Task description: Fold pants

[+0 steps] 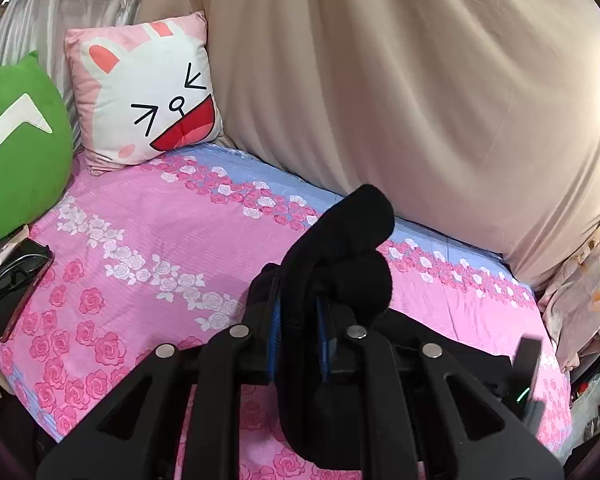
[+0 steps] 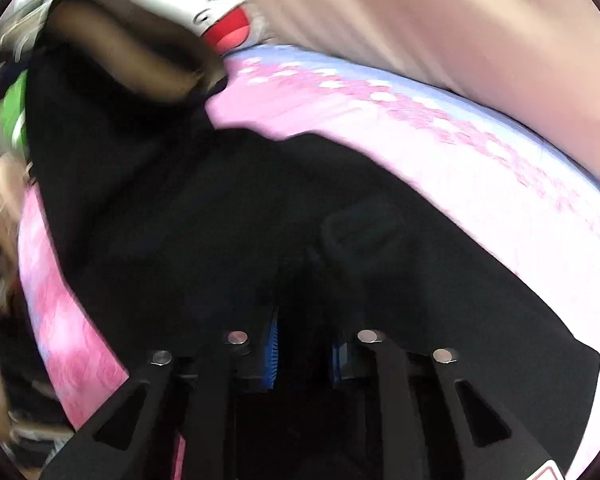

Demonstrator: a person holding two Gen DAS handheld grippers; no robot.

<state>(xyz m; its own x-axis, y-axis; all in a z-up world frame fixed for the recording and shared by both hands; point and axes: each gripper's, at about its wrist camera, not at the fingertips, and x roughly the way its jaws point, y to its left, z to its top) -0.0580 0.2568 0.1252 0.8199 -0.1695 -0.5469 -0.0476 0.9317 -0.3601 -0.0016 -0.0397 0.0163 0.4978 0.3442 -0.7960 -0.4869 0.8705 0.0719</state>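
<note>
Black fabric of the pants [image 1: 340, 248] bunches right at the left gripper [image 1: 298, 312], whose blue-padded fingers [image 1: 275, 320] are pressed in on a thick wad of cloth, lifted clear above the bed sheet [image 1: 140, 240]. Right gripper [image 2: 306, 344] also pinches the pants [image 2: 220, 220]; blue pads show close on either side of dark cloth, and the rest of the garment spreads out over the pink floral sheet [image 2: 440, 152], partly draped, with a brownish opening, likely the inside of a leg or the waist, at upper left in that view. Right wrist view is heavily blurred, so edges are unclear. Risks, as judgement: the left grip holds a rolled lump rather than a flat edge, so layers could slip out or the fold could come out crooked; with the two grips on uneven amounts of fabric, the legs may not line up; the dangling cloth could drag across the sheet and wrinkle. A phone with sunglasses [image 1: 12, 284] lies near the bed's left edge, beside a green cushion [image 1: 16, 148], and swinging fabric could sweep it off. Cartoon pillow [image 1: 148, 92] sits against the beige curtain [image 1: 420, 100]. No readable writing or brand; only the pillow's drawn face and a white mark on the green cushion.
</note>
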